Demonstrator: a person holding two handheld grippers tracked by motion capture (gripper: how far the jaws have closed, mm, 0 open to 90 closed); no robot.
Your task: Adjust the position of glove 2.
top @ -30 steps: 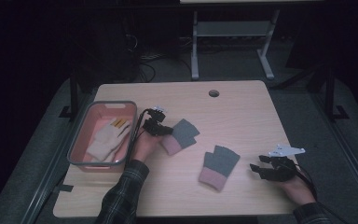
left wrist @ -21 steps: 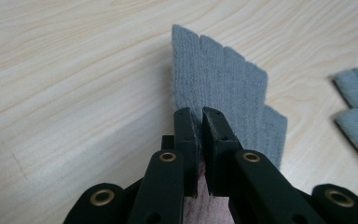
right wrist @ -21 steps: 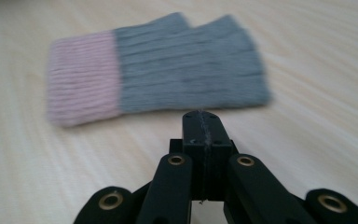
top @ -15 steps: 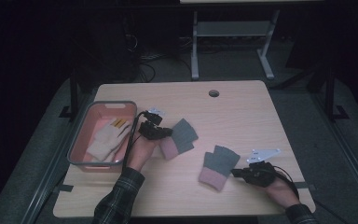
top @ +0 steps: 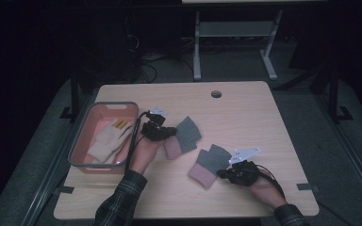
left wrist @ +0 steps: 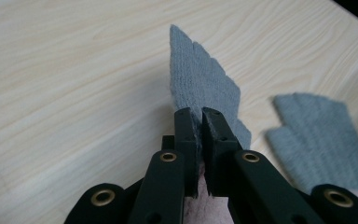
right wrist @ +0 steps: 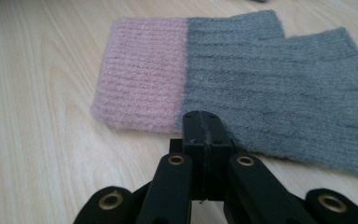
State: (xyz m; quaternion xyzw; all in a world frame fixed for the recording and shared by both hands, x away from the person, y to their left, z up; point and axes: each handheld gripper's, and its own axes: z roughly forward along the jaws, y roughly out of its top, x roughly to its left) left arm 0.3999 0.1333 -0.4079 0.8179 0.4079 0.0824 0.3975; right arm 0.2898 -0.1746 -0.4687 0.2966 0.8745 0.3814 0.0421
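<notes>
- Two fingerless gloves, each grey with a pink cuff, lie on the bench (top: 264,113), one by each of your claws.
- Your left claw (top: 169,133) sits left of centre; in the left gripper view its jaws are pinched on the edge of the left glove (left wrist: 200,84), knit caught between them, only a thin gap showing.
- That left glove (top: 183,137) lies just off the claw at 3 o'clock, grey end pointing to 1 o'clock, pink cuff toward your hand.
- Your right claw (top: 222,174) sits near the front edge, right of centre, its tips at the right glove (top: 208,163).
- In the right gripper view, the right claw's (right wrist: 204,122) jaws are pressed flat together with nothing visibly between them, tips at the near edge of the right glove (right wrist: 242,79) where pink meets grey; whether they touch the knit, you cannot tell.
- One pink tray (top: 78,153) stands at the bench's 9 o'clock side, holding a cream glove (top: 106,140) with yellow bits at its far end.
</notes>
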